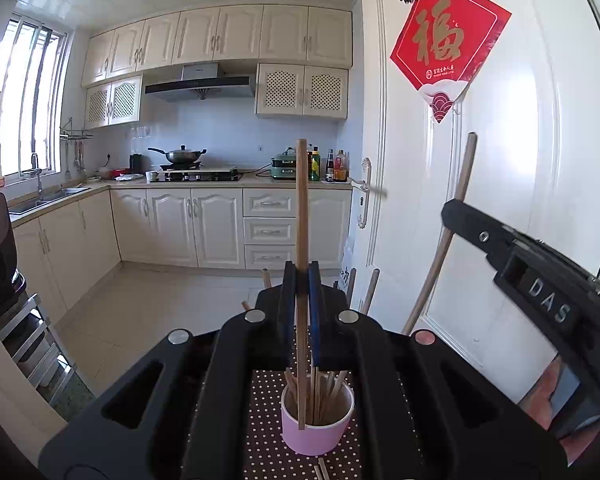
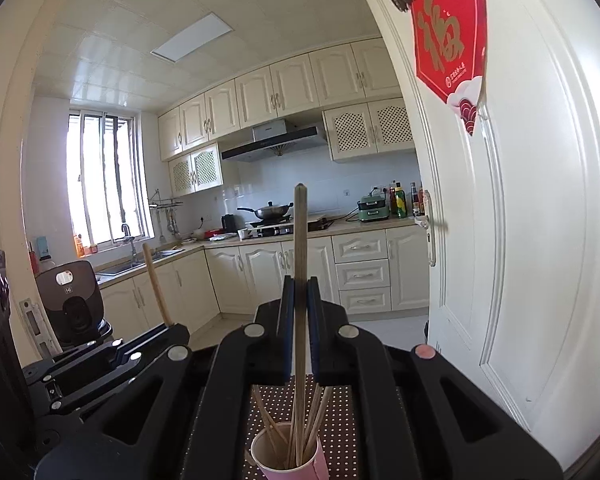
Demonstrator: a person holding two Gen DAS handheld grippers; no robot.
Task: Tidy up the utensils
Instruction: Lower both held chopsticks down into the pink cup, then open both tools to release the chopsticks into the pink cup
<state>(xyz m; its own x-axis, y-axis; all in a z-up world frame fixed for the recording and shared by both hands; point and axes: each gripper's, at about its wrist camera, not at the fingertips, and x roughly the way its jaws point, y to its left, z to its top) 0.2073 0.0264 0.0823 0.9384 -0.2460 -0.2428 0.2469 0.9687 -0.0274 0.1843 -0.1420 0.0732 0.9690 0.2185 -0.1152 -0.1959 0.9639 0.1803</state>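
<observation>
My left gripper point(image 1: 302, 276) is shut on a wooden chopstick point(image 1: 301, 200) that stands upright, its lower end at the near rim of a pink cup point(image 1: 318, 436) holding several chopsticks. My right gripper point(image 1: 456, 210) reaches in from the right, shut on a second, leaning chopstick point(image 1: 466, 172). In the right wrist view, the right gripper point(image 2: 300, 284) clamps that chopstick point(image 2: 300, 232) upright, with its lower end inside the pink cup point(image 2: 316, 466). The left gripper point(image 2: 176, 330) shows at the left with its chopstick point(image 2: 154, 276).
The cup stands on a brown polka-dot tablecloth point(image 1: 268, 432), with loose chopsticks point(image 1: 322, 472) lying near its front. A white door point(image 1: 520, 160) with a red paper sign stands close on the right. A black appliance point(image 2: 70, 300) on a metal rack is at the left.
</observation>
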